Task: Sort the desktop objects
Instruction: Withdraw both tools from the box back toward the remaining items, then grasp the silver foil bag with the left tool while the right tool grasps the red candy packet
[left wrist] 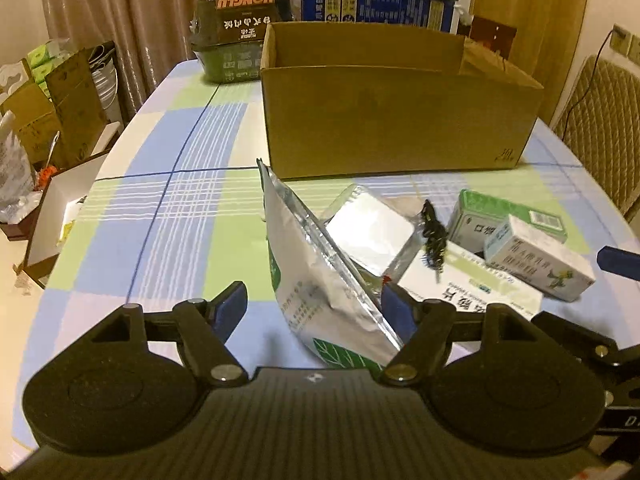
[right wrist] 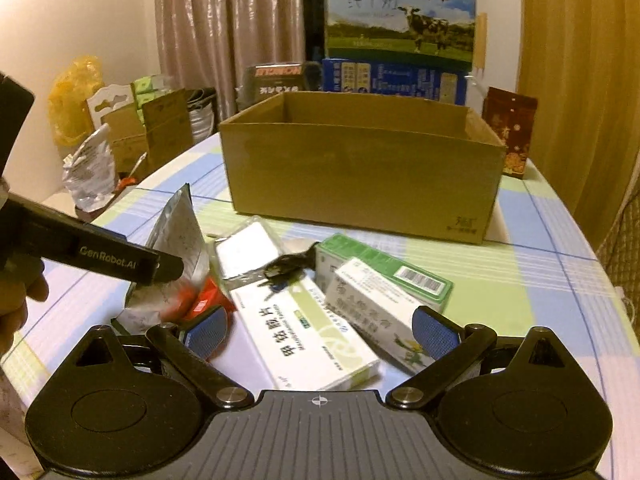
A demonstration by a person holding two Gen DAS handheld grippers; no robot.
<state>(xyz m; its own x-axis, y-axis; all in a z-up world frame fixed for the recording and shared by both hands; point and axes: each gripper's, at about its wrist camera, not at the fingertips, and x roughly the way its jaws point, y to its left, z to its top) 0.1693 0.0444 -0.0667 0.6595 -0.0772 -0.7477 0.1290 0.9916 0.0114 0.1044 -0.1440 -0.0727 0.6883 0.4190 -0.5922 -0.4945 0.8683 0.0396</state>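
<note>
The left gripper point(left wrist: 312, 308), jaws spread and gripping nothing, straddles the lower end of a leaning silver foil pouch point(left wrist: 320, 280); its right pad lies against the pouch's edge while the left pad stands apart. The right gripper point(right wrist: 320, 332), likewise open and empty, brackets a white medicine box point(right wrist: 304, 336) beside a smaller carton point(right wrist: 380, 308). Each should probably centre its item before closing, then lift clear over the near wall of the open cardboard box point(left wrist: 400, 120) behind the pile.

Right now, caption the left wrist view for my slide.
Open left claw straddles a tilted foil pouch beside medicine boxes, cardboard box behind.
</note>
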